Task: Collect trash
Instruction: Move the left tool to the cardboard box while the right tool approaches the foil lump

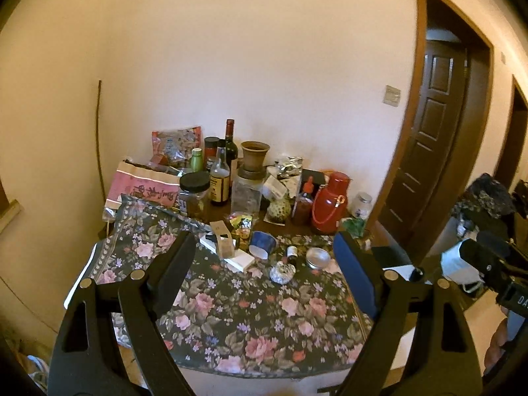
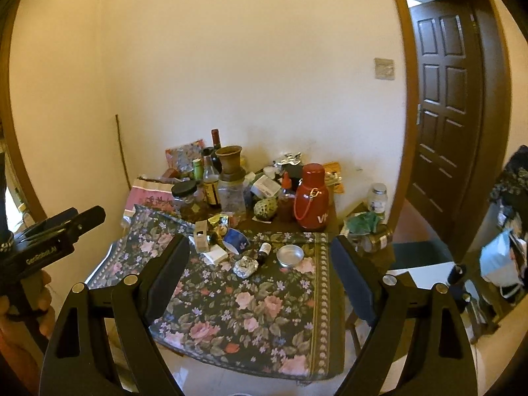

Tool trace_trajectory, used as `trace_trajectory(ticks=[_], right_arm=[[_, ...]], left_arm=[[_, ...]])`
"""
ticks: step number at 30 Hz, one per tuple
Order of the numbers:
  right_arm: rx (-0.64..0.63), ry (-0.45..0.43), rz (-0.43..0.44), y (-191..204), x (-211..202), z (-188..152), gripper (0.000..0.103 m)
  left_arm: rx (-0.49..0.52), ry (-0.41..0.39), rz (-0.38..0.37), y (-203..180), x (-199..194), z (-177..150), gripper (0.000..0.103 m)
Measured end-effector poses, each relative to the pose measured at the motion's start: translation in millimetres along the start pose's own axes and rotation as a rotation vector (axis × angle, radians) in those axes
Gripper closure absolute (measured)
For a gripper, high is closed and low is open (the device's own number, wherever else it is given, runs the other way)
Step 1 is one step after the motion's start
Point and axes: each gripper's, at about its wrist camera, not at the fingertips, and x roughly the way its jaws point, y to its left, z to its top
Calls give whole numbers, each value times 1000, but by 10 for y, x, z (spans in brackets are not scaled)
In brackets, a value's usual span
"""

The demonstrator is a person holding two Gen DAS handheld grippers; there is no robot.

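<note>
grippers first: left gripper (image 1: 264, 257) and right gripper (image 2: 260, 257) both hang short of the table with jaws spread wide and nothing between the pads. the right gripper also shows at the right edge of the left wrist view, and a hand (image 2: 36, 300) grips the left tool's handle at the left edge of the right wrist view.

beyond the fingertips a floral tablecloth (image 1: 250, 323) covers the table, its near half bare. further in lies the trash: a crumpled foil ball (image 1: 282, 272), a small dark bottle (image 1: 291, 251) just behind it, a round metal tin (image 1: 318, 258) to the right, a blue paper cup (image 1: 262, 244) tipped on its side, and a cardboard sleeve (image 1: 221, 235) resting on a flat white box (image 1: 238, 260).

behind these stand a red thermos (image 1: 330, 203), a red sauce bottle (image 1: 303, 204), a black-lidded jar (image 1: 194, 194), a wine bottle (image 1: 230, 142) and a clay pot (image 1: 254, 155) atop a plastic jar, close against the cream wall. a brown panelled door (image 2: 442, 99) stands to the right.
</note>
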Motion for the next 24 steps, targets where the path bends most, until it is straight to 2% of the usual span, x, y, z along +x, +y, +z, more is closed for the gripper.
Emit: trace_trajectory(ticks=[8,14,18,24], right_arm=[[4,64,49,-69,486,122,18],[18,96,3,-18,833,229,18],[73,123,-45,27,1158,278,18],[151,220,-80,64,1785,277,18]], left_arm=[[2,56,63,92,501,84,18],[3,115,44,298,1045,203,18],[55,178,12,439,1508,237,18],[68,312,-17,721,2360,165,18]])
